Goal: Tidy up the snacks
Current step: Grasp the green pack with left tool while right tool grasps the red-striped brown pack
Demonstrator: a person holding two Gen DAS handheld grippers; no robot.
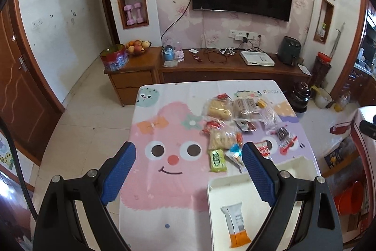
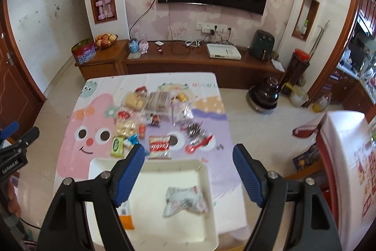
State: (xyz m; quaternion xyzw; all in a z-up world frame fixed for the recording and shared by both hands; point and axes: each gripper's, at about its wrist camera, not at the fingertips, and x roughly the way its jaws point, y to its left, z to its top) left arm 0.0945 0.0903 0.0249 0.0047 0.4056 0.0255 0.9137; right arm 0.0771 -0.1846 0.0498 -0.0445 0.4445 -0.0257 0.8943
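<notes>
A white tray [image 1: 209,185] sits at the near right of the cartoon-print table [image 1: 169,192]. A white-and-orange packet [image 1: 236,225] lies in it. My left gripper [image 1: 189,149] hangs open and empty above the table, left of the tray. Loose snacks [image 1: 225,128] lie beyond the tray, among them a green packet [image 1: 217,160]. My right gripper [image 2: 188,152] is open and empty above the tray [image 2: 150,192]. Below it a crumpled white-and-red packet [image 2: 185,200] lies in the tray. The white-and-orange packet [image 2: 124,213] is partly hidden by a finger. A red-and-white packet [image 2: 159,146] lies just past the tray's far rim.
A wooden TV cabinet [image 1: 211,67] with a fruit bowl [image 1: 137,47] stands behind the table under a wall TV. A dark pot [image 2: 265,95] sits on the floor to the right, and a white appliance [image 2: 345,157] stands close on the right. A brown door [image 1: 18,91] is on the left.
</notes>
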